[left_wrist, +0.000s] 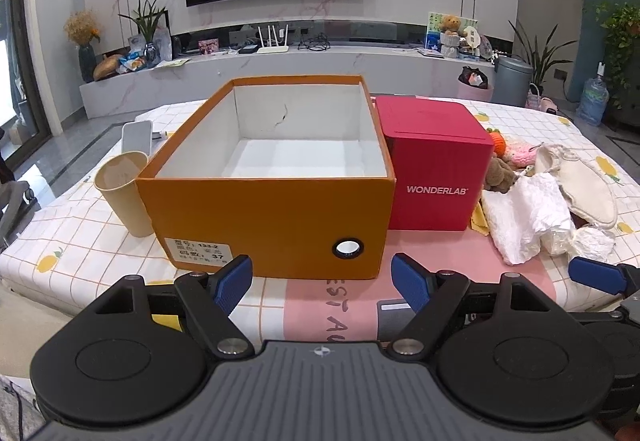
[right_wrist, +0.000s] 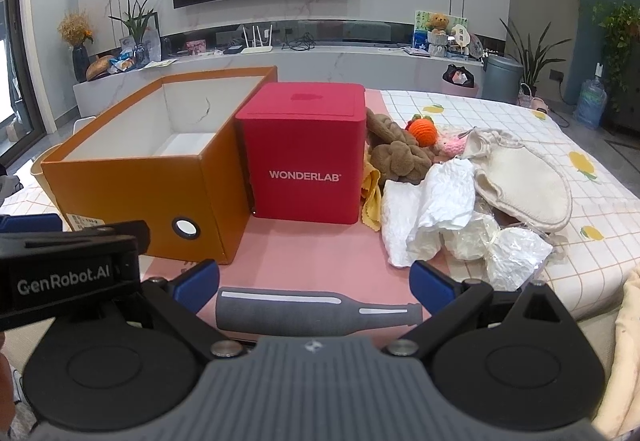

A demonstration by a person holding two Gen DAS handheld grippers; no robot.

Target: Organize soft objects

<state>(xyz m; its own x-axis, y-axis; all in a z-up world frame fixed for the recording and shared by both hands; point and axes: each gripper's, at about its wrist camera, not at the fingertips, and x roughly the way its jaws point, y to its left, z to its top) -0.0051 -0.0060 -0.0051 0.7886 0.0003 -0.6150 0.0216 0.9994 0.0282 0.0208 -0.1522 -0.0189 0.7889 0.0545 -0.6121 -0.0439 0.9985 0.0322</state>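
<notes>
Boxes: two were counted, an open orange box [left_wrist: 264,213] with nothing in it, and a closed red box [left_wrist: 434,165] marked WONDERLAB set against its right side.
Soft objects: one heap was seen on the table [left_wrist: 80,253] just right of the red box; in it were counted one brown plush toy [right_wrist: 396,157], one orange crocheted ball [right_wrist: 423,130], one pink knitted piece [right_wrist: 450,145], one cream cloth pouch [right_wrist: 528,185], one yellow cloth [right_wrist: 372,201] and several crumpled white pieces [right_wrist: 436,201].
Cup: one beige cup [left_wrist: 124,193] stood touching the orange box's left wall.
Left gripper [left_wrist: 322,283]: its jaws were held wide apart, with nothing between them, in front of the orange box.
Right gripper [right_wrist: 316,287]: its jaws were spread wide and empty, above a grey bottle-shaped print [right_wrist: 312,311] on the pink strip.
Hidden or unclear: the plush toy was partly covered by the red box; the white pieces could not be counted exactly; the label [left_wrist: 198,251] on the orange box was too blurred to be read fully; a white object [left_wrist: 138,137] behind the cup could not be identified.
</notes>
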